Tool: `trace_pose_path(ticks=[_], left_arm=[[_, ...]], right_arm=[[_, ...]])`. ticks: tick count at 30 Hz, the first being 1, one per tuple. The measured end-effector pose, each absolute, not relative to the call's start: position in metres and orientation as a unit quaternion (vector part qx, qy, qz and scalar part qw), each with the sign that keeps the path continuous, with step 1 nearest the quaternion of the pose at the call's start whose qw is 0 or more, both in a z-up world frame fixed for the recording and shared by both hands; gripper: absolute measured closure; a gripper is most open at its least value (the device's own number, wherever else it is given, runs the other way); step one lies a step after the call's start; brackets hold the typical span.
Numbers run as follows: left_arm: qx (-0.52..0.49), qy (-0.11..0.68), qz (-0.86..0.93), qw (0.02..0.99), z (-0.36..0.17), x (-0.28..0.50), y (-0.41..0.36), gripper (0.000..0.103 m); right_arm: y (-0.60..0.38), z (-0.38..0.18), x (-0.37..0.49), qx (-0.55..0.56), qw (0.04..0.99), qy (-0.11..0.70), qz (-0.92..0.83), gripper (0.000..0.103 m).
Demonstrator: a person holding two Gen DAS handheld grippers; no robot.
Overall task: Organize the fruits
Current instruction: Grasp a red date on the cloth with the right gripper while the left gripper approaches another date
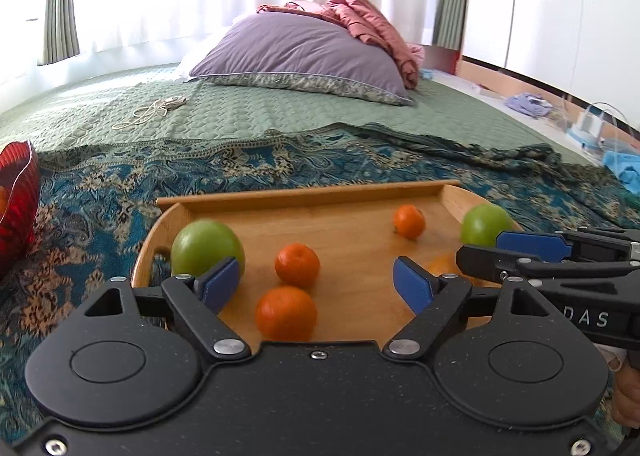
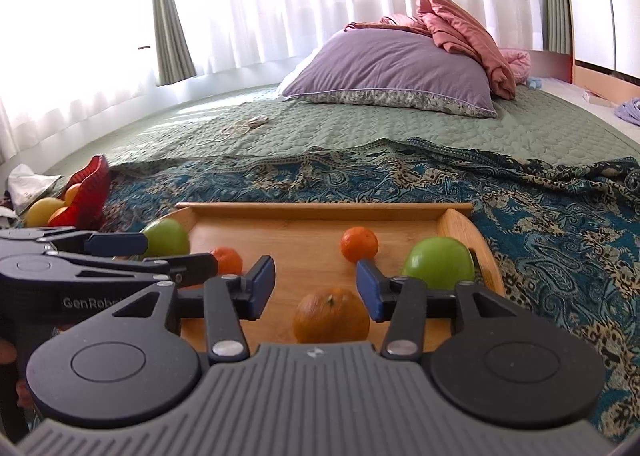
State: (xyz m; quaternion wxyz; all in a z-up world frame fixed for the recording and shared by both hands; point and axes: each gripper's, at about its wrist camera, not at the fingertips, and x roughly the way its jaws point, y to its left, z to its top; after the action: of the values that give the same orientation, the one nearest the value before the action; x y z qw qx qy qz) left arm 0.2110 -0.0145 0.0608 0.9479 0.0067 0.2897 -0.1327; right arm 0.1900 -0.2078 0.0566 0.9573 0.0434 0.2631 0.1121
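Two green apples and four oranges lie loose in a wooden tray (image 1: pixel 300 195) set on a patterned blue throw (image 1: pixel 280 159) over a bed with a green quilt (image 1: pixel 248 111).

The left hand-held gripper (image 1: pixel 316 282) hovers over the tray's near left part with its blue pads spread wide and gripping nothing. The near orange (image 1: pixel 286 312) sits between those pads without touching either; a second orange (image 1: pixel 297 264) is just behind it. The left green apple (image 1: pixel 206 248) stands at the tray's left end, right behind the left pad. A small orange (image 1: pixel 408 221) lies toward the far right corner.

The right hand-held gripper (image 2: pixel 316 288) is likewise open and empty, over the tray's near right part. A duller orange (image 2: pixel 331 314) sits low between its pads, the right green apple (image 2: pixel 438 262) just beyond its right pad against the tray's right wall. The two grippers are side by side, each crossing the edge of the other's view.

Off to the left on the throw, apart from the tray, a red ribbed bowl (image 2: pixel 90 187) holds some yellow and orange fruit. Farther back lie a purple pillow (image 1: pixel 304 51), a pink blanket (image 1: pixel 368 19) and a coiled cord (image 1: pixel 152 111).
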Motion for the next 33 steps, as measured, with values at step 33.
trace_pose_path(ticks=[33], left_arm=[[0.041, 0.36, -0.22, 0.906, 0.032, 0.129, -0.055, 0.039]], right_arm=[[-0.198, 0.026, 0.022, -0.013, 0.952, 0.275, 0.135, 0.036]])
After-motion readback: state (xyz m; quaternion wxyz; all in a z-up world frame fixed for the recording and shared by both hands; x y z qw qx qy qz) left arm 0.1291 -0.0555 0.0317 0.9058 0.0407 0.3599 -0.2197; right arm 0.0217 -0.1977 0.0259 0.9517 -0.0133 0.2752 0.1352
